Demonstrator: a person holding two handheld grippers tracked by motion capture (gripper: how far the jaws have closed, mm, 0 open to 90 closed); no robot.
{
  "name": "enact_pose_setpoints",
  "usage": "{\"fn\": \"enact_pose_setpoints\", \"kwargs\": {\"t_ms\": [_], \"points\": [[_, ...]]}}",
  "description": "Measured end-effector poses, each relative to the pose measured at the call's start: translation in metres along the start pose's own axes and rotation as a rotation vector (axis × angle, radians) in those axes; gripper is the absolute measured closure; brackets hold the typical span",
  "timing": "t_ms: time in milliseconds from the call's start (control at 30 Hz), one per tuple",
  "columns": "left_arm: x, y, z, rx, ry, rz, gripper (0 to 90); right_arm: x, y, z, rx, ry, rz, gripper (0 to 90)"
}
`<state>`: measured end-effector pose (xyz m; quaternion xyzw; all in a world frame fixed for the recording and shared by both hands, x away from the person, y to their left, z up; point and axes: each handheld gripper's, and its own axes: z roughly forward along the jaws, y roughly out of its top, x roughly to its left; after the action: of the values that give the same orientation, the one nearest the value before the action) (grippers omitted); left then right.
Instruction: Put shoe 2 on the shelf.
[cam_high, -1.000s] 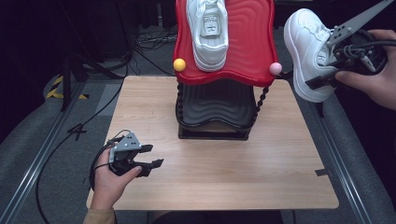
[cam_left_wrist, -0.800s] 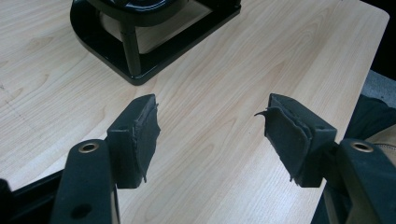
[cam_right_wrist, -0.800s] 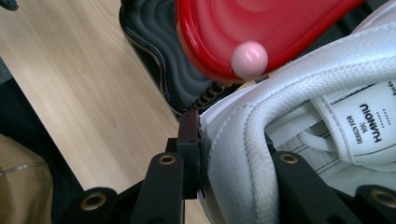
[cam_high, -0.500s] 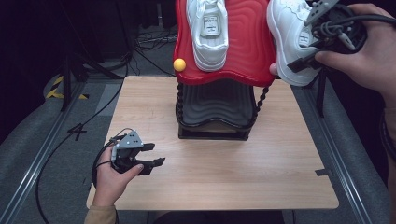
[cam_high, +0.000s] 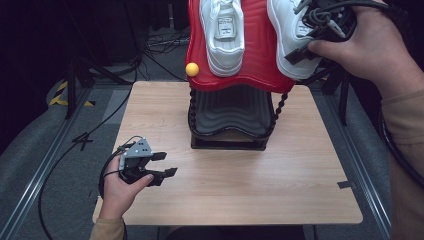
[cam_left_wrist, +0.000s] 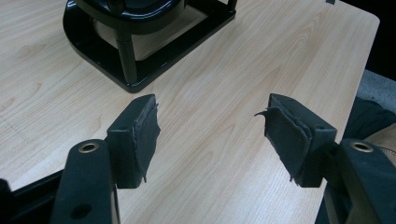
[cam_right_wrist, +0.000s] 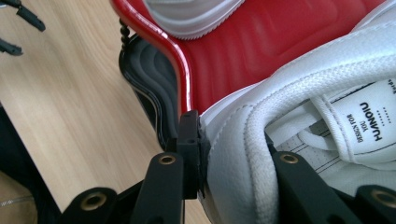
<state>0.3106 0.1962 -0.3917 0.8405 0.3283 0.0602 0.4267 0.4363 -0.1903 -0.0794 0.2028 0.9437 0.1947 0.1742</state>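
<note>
Right hand-held gripper (cam_high: 300, 42) clamping white sneaker (cam_high: 290, 35), now over red rack (cam_high: 255, 50), seemingly unseated, left hand-held gripper (cam_high: 162, 167) wide.

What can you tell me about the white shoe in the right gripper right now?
The white shoe is a lace-up sneaker with a smooth, leather-like upper, thick flat laces and a tongue label with dark print. The right gripper is shut on its side wall, one jaw outside the upper and one inside the opening. It sits over the right half of the red shelf, beside the other white shoe; whether its sole rests on the shelf cannot be told.
</note>
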Motion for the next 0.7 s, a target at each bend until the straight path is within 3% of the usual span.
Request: {"fn": "enact_pose_setpoints", "kwargs": {"t_ms": [300,533,700], "points": [[0.003,0.001,0.002,-0.004,-0.012,-0.002,35.8,-0.006,0.020,0.013,-0.008,-0.032,-0.001,74.3],[0.005,0.000,0.004,0.000,-0.018,-0.004,35.7,-0.002,0.031,0.026,-0.006,-0.046,-0.014,74.3],[0.006,-0.001,0.002,-0.005,-0.016,-0.012,35.7,0.005,0.039,0.039,-0.021,-0.023,-0.048,74.0]]}}
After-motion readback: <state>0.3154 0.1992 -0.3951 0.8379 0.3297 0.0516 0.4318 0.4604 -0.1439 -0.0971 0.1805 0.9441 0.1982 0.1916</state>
